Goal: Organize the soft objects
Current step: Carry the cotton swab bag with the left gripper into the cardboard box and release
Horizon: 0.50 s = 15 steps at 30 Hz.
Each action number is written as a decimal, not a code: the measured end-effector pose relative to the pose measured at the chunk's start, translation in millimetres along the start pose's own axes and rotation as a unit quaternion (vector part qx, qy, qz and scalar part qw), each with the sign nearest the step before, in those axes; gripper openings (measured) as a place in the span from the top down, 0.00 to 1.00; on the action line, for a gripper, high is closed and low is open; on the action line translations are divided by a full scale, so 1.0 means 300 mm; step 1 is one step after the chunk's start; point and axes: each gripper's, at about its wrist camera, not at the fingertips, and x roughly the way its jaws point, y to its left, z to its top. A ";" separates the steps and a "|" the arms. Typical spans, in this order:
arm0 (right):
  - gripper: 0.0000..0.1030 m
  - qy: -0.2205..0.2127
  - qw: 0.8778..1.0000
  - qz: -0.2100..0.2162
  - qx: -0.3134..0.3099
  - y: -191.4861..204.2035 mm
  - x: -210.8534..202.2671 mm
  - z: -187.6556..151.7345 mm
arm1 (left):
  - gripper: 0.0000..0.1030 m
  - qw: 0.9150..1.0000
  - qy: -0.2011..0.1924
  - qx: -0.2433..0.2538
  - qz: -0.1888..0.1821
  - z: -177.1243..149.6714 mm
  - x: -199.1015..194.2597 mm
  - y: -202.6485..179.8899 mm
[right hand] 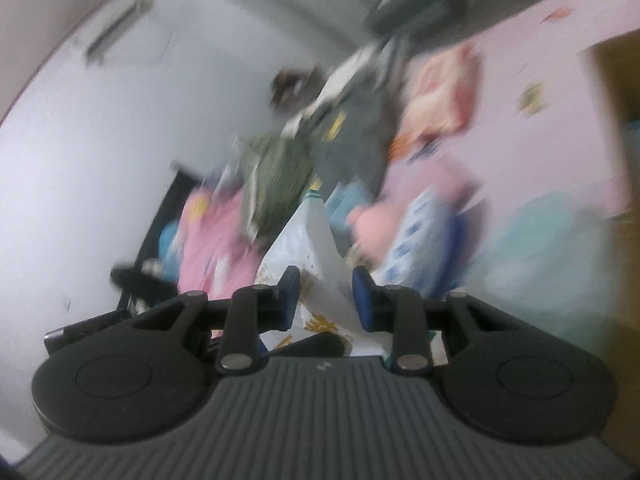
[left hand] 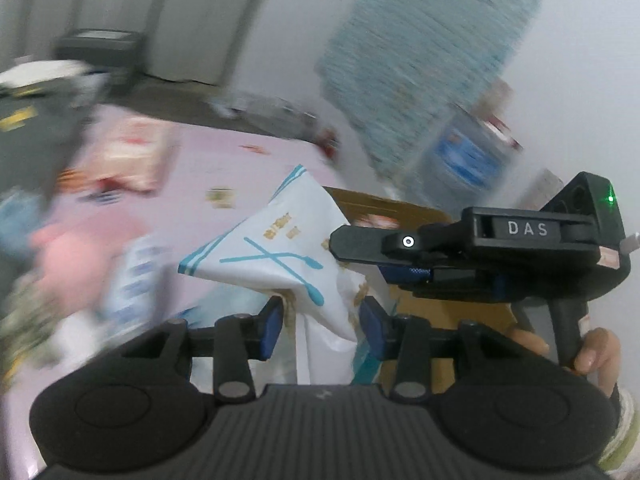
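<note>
Between the blue pads of the left tongs (left hand: 322,322) a white cloth (left hand: 280,248) with teal stripes is gathered; the jaws look parted, contact uncertain. It is judged light, limp and best pinched at a folded edge. The right tongs (right hand: 325,298), held level by a hand (left hand: 592,354), straddle the same cloth (right hand: 308,240), grip unclear. Beyond lie blurred clothes (right hand: 352,136) on a pink sheet (left hand: 240,168).

Soft, even indoor light, no hard shadows. Heavy motion blur smears both views, worst toward twelve o'clock; fisheye bending curves the edges.
</note>
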 end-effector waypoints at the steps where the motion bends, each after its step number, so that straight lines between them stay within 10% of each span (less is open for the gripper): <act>1: 0.73 -0.019 1.000 -0.013 0.010 -0.035 -0.060 0.019 | 0.58 1.000 0.011 0.008 -0.012 0.022 0.053 -0.034; 10: 0.73 -0.130 0.976 -0.135 0.107 -0.400 -0.389 0.177 | 0.53 0.986 0.120 0.081 -0.078 0.202 0.580 -0.300; 15: 0.72 -0.150 0.960 -0.191 0.137 -0.589 -0.411 0.258 | 0.43 0.980 0.157 0.107 -0.055 0.227 0.818 -0.358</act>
